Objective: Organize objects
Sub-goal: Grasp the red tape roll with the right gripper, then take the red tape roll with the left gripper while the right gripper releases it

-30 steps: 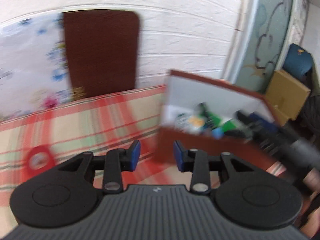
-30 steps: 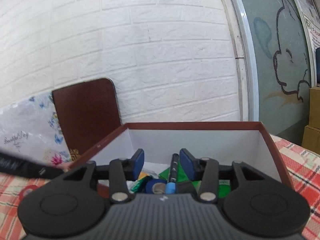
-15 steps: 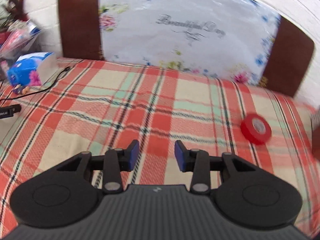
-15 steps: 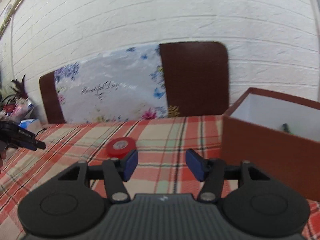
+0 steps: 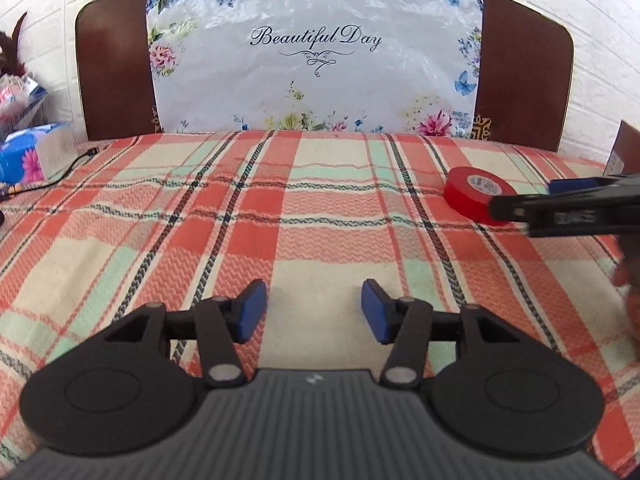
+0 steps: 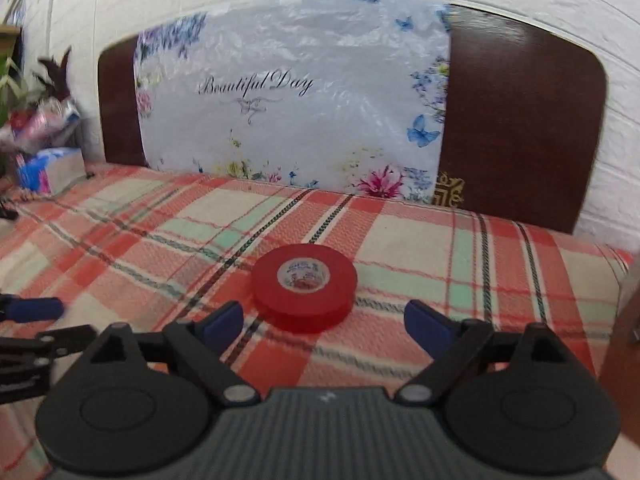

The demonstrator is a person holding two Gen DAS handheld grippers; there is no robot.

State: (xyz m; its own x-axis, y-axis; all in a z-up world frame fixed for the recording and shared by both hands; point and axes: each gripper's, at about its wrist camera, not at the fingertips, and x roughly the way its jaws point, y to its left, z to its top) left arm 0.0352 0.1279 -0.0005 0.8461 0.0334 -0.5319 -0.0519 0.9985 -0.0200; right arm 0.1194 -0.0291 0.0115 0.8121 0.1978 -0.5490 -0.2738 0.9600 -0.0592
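A red roll of tape (image 6: 305,292) lies flat on the plaid bedspread (image 6: 420,240). My right gripper (image 6: 323,322) hovers just short of the roll, its jaws opening wide and nothing between them. From the left wrist view the same red roll (image 5: 476,194) sits far right, partly hidden by the right gripper's black fingers (image 5: 560,208). My left gripper (image 5: 313,312) hangs over bare bedspread (image 5: 280,208) with its jaws opening and empty. A left fingertip (image 6: 34,308) shows at the left edge of the right wrist view.
A brown headboard (image 5: 520,60) draped with a flowered plastic sheet (image 5: 316,52) stands behind the bed against a white brick wall. A tissue pack (image 5: 28,156) and a cable (image 5: 68,168) lie far left. A brown box edge (image 6: 624,344) shows at the right.
Both grippers swung left, away from the brown box with its contents, to face the bedspread. Both sets of jaws widened, the right far more. The red roll now sits just ahead of the right gripper.
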